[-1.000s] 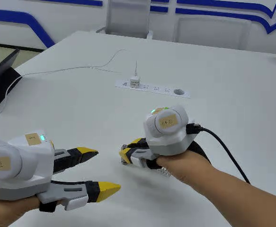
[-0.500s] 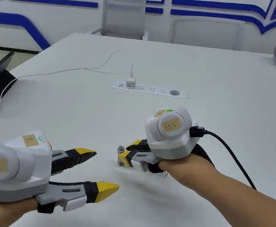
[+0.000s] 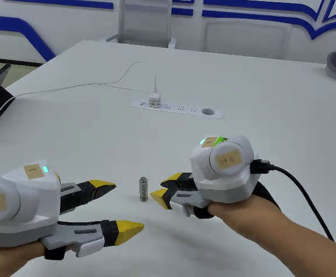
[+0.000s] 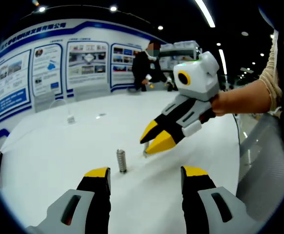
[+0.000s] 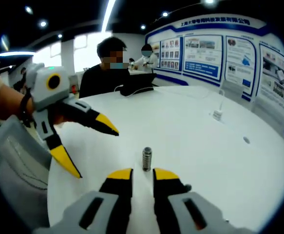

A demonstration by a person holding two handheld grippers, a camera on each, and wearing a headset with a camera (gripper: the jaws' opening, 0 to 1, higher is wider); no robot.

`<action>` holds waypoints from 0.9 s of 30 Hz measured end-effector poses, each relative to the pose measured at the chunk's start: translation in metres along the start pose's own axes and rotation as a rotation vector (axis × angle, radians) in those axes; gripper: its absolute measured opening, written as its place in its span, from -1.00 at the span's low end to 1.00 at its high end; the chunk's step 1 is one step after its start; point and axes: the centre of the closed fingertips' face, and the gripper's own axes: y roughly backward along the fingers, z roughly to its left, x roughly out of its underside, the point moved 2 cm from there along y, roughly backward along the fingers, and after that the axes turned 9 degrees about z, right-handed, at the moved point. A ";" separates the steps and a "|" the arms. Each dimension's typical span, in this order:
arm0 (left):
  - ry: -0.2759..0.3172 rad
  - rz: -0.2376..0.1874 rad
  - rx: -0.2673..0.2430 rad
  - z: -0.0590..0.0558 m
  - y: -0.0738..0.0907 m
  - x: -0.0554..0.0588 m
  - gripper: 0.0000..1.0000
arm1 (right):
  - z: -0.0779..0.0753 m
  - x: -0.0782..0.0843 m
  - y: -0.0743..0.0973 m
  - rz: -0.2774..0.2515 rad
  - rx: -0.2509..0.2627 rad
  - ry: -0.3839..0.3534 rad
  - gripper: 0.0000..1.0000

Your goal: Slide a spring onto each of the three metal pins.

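White tabletop [image 3: 260, 121] spreads across the head view and carries everything else. On its near left side the left gripper [image 3: 117, 206] is held low over the surface, its two yellow-tipped jaws spread wide with nothing between them. Its own view shows the same gap [image 4: 146, 172], with bare table between the tips. The right gripper [image 3: 163, 188] sits to the right of it, pointing left across the table, with a black cable [image 3: 306, 199] trailing from its back. Its jaws stand only a narrow way apart and hold nothing, as the right gripper view shows [image 5: 142, 175]. In the left gripper view it reaches in from the right [image 4: 154, 140], tips angled down towards the table.

Farther back on the table lies a white power strip [image 3: 176, 108] with a small white plug [image 3: 154, 101] standing in its left end and a thin white cord [image 3: 98, 85] running off to the left.

Smallest is the metal spring [image 3: 143, 188], which stands upright on the table between the two grippers, just off the right gripper's tips and free of both. From the left gripper it stands just ahead of the left jaw [image 4: 121, 161]; from the right gripper it stands straight ahead of the narrow gap [image 5: 147, 158]. Whether a pin runs up through its coils is too small to tell.
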 end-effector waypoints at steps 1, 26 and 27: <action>0.001 -0.001 0.001 -0.001 0.000 0.000 0.18 | 0.000 0.002 0.003 0.001 0.001 0.003 -0.66; -0.008 0.007 0.022 -0.007 -0.005 -0.001 0.17 | -0.020 0.039 0.032 0.057 0.069 0.013 -0.64; -0.008 0.006 0.022 -0.007 -0.004 -0.001 0.17 | -0.021 0.040 0.031 0.060 0.070 0.012 -0.64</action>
